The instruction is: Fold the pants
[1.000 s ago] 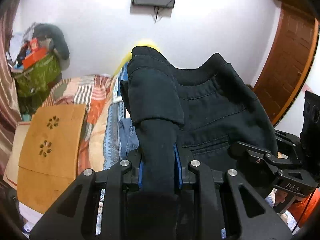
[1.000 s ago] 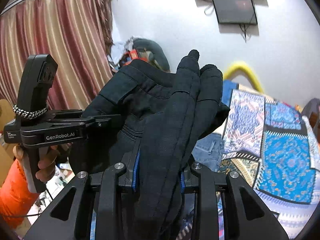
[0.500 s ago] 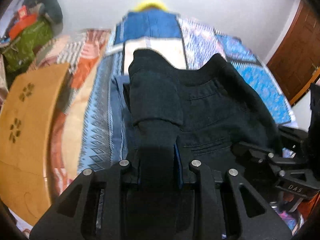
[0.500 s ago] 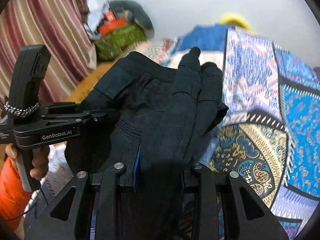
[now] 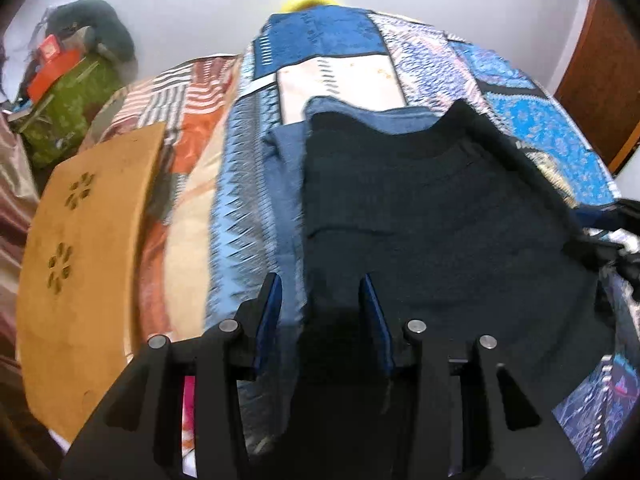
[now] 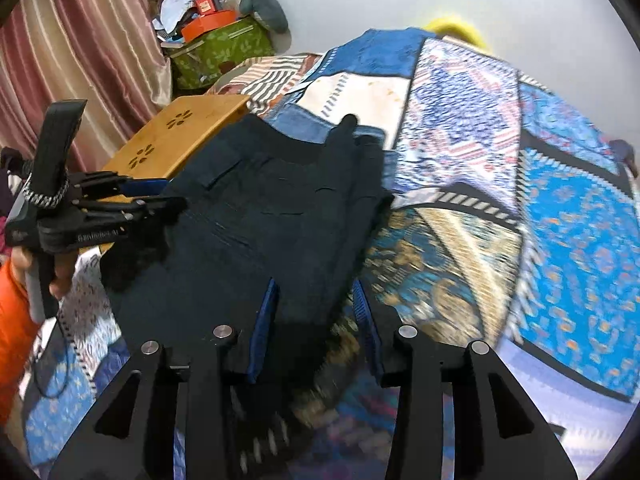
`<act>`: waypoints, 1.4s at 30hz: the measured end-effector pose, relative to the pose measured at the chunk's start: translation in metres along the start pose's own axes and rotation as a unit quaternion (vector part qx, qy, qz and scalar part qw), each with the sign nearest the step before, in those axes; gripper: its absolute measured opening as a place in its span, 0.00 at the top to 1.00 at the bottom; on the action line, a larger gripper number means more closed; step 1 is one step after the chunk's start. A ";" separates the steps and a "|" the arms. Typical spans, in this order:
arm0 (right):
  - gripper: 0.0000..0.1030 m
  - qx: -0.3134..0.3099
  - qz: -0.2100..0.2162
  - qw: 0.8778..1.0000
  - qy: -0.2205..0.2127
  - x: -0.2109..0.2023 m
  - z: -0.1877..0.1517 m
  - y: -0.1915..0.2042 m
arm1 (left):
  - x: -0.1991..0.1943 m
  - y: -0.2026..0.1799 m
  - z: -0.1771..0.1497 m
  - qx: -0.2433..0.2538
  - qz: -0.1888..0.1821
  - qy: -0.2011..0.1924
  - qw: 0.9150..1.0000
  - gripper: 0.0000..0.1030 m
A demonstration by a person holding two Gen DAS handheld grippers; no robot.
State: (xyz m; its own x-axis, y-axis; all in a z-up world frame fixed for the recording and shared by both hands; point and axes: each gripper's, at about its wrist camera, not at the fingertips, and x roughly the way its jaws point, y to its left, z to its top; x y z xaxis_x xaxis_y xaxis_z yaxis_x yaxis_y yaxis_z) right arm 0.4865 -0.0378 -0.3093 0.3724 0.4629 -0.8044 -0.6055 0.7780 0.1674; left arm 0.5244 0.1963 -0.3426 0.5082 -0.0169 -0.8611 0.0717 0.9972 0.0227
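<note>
- Our left gripper (image 5: 322, 306) has its jaws spread apart, the blue pads standing clear on either side of the near left edge of the black pants (image 5: 440, 216); the cloth lies loose between them and nothing is pinched.
- Our right gripper (image 6: 316, 312) is likewise parted, with the near right edge of the black pants (image 6: 256, 216) lying between its blue pads, untouched by either as far as we can see.
- From the right wrist view we also see the left gripper from the side, held by a hand (image 6: 48, 276) at the pants' left edge.
- The black pants lie spread flat on the patterned blue quilt (image 6: 560, 216) that covers the bed, waistband end away from us, with a belt-loop tab pointing up toward the far edge.
- Blue denim (image 5: 288, 184) peeks out from under the pants at their left and far sides.
- Beside the quilt on the left sits a tan wooden board (image 5: 84, 248) with flower-shaped cutouts, and beyond it a green patterned box (image 6: 218, 54) piled with clutter against the white wall.
</note>
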 end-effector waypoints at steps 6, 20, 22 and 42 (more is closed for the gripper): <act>0.63 0.010 -0.018 0.999 -0.036 -0.049 0.001 0.001 | -0.059 0.003 -0.008 -0.015 0.021 -0.030 0.999 0.59; 0.63 -0.016 0.008 0.964 -0.267 -0.268 -0.020 0.104 | -0.336 -0.060 -0.062 -0.046 0.021 -0.249 0.967 0.59; 0.63 -0.028 0.011 0.954 -0.297 -0.296 -0.034 0.123 | -0.374 -0.075 -0.081 -0.042 0.019 -0.282 0.958 0.59; 0.32 -0.050 -0.005 0.912 -0.407 -0.366 -0.124 0.203 | -0.501 -0.143 -0.218 -0.035 0.043 -0.434 0.899 0.01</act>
State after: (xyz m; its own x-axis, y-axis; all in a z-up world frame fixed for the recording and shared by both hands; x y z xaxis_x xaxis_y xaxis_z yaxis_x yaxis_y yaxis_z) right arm 0.1401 -0.1015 -0.0518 0.7517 0.6504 -0.1091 -0.6460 0.7595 0.0765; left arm 0.0723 0.0784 -0.0251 0.9898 0.0405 -0.1365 -0.0392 0.9992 0.0122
